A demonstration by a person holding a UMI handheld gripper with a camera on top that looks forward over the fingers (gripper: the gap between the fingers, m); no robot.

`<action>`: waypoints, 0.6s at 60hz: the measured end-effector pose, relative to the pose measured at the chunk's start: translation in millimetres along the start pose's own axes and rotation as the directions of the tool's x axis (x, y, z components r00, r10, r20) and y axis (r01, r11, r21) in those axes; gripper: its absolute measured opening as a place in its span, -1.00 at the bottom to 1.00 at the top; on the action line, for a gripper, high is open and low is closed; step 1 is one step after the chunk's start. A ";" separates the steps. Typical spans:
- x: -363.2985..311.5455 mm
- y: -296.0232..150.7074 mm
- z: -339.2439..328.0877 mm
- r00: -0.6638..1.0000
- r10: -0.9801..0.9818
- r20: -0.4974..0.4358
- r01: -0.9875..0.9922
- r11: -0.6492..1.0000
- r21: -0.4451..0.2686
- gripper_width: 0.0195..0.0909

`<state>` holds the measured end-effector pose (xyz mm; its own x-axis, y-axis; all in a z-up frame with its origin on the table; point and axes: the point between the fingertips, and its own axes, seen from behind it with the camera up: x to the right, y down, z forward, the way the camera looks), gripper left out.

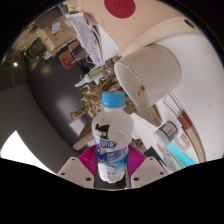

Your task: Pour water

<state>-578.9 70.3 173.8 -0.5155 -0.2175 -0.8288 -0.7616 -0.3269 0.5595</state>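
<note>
Clear plastic water bottle w/ blue cap and blue-white label is clamped at bottom centre by gripper, 2 pink pads pressed on its sides. White paper cup lies tilted above-right.

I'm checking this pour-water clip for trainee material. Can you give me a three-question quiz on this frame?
1. True or false: the water bottle has a blue cap.
2. What stands just beyond the bottle? A) a white cup B) a red kettle C) a green bowl
3. Fill in: the gripper is shut on the ____.

Key:
1. True; the cap is on.
2. A; the white cup is tilted in this view, with its opening facing the bottle.
3. Water bottle; the pink pads press on either side of it.
</note>
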 end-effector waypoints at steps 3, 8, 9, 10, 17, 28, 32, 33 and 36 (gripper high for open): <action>2.2 2.0 -0.3 1.000 -0.025 -0.018 0.024 1.000 -0.010 -0.56; 2.4 8.1 -1.3 0.992 -0.117 -0.051 0.116 0.993 -0.034 -0.56; 0.2 9.3 -3.9 0.987 -0.148 -0.058 0.146 0.989 -0.038 -0.55; -0.7 10.8 -4.8 0.980 -0.190 -0.064 0.187 0.981 -0.044 -0.55; -29.6 7.5 -18.8 0.805 -0.584 -0.103 0.582 0.811 -0.055 -0.55; -112.2 -28.1 -49.1 0.223 -0.958 -0.182 0.974 0.225 0.010 -0.54; -135.8 -52.4 -57.3 0.077 -0.971 -0.227 0.997 0.072 0.029 -0.54; -139.6 -59.7 -60.1 0.045 -0.970 -0.239 0.999 0.038 0.030 -0.54; -147.6 -84.4 -70.2 -0.050 -0.957 -0.285 0.998 -0.057 0.014 -0.54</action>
<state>-411.0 65.4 248.7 0.8668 0.0622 -0.4948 -0.4771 -0.1854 -0.8591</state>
